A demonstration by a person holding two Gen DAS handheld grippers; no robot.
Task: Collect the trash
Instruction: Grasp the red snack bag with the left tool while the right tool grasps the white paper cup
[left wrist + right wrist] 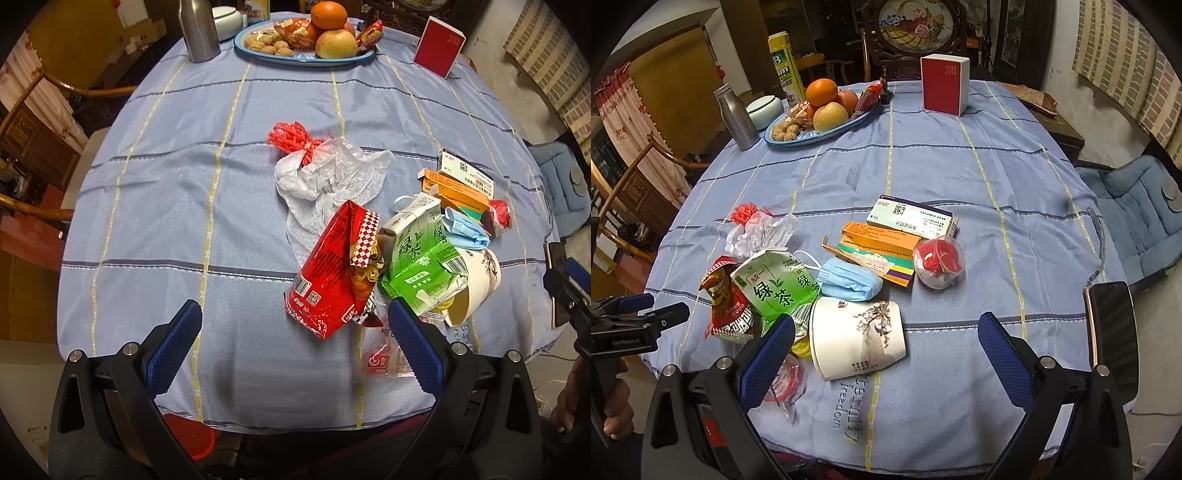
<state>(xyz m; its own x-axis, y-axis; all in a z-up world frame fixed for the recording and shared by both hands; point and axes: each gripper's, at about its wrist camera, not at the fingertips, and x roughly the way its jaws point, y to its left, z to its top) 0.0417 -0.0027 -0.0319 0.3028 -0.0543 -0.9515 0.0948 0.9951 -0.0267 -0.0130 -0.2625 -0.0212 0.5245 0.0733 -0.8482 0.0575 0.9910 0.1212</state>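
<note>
Above the tablecloth [221, 206], left gripper [295, 325] gapes empty near snack bag [332, 280]; right gripper [886, 332] likewise, over paper cup [857, 336].

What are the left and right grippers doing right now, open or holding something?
Left gripper: open, holding nothing, above the tablecloth.
Right gripper: open, holding nothing, the paper cup lying ahead between its fingers.

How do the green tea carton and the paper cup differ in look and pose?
The green tea carton is green, boxy and crumpled; the paper cup is white, round, printed with a branch. The carton lies flat; the cup lies on its side, mouth open. Both sit touching in the trash pile.
</note>
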